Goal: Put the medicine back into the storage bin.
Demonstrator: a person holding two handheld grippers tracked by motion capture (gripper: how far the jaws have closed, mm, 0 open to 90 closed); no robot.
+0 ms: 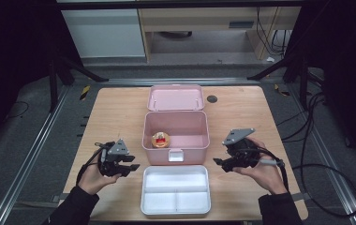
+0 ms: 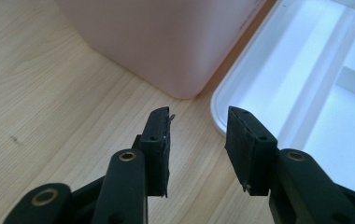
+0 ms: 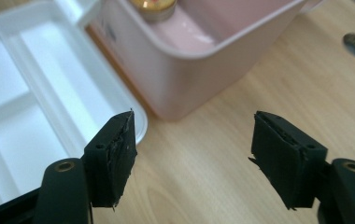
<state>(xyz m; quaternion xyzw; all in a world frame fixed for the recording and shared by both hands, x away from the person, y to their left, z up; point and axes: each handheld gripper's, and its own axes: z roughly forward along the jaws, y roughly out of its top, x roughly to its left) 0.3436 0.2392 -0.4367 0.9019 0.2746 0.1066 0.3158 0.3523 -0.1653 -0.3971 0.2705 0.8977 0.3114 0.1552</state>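
The wooden table (image 1: 120, 108) carries everything, and the things stand in one line down its middle, so that both hands can reach them equally. Farthest from the person is the pink storage box (image 1: 175, 136), with its lid (image 1: 175, 97) folded back flat on the table behind it; I think it is left open like this so the inside can be loaded. At the front left of the box floor stands a small round container with a gold and red top (image 1: 160, 139).

Just in front of the box, very near its latch, lies the white divided tray (image 1: 176, 190). It looks like the insert of this box, and it waits with all its compartments bare, its long sides parallel to the box front.

The left gripper (image 1: 130, 168) hovers beside the left end of the tray, and the right gripper (image 1: 219, 162) beside the right end. Both point inward toward the tray, probably to take it by its two short edges together. Both have their jaws spread and pinch nothing; the right one stands wider, and between each pair I see bare wood.
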